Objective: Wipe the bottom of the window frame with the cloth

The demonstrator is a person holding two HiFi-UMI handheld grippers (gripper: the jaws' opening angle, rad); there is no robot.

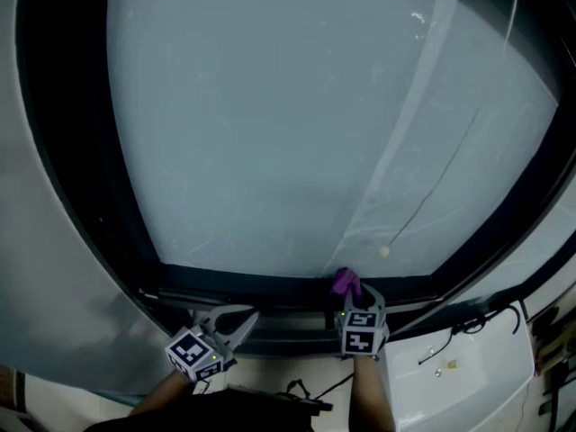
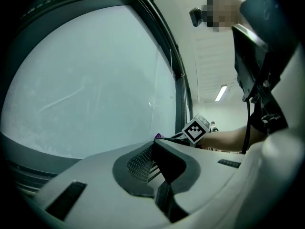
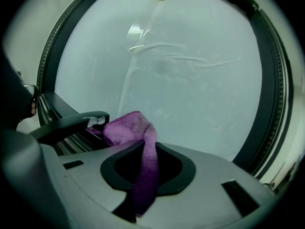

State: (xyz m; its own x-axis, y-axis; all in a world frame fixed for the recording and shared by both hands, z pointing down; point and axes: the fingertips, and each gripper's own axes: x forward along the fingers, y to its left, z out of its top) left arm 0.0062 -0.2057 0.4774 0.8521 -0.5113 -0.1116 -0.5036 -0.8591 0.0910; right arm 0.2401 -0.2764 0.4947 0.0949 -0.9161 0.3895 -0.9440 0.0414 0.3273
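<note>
Here, the purple cloth meets the lower frame

The right gripper (image 1: 353, 293) pinches the purple cloth (image 1: 344, 282) between its jaws, with the bunched end against the bottom of the window frame (image 1: 261, 288), just under the glass (image 1: 288, 124) — the left gripper (image 1: 236, 322) sits nearby to the left, jaws drawn together on nothing
</note>
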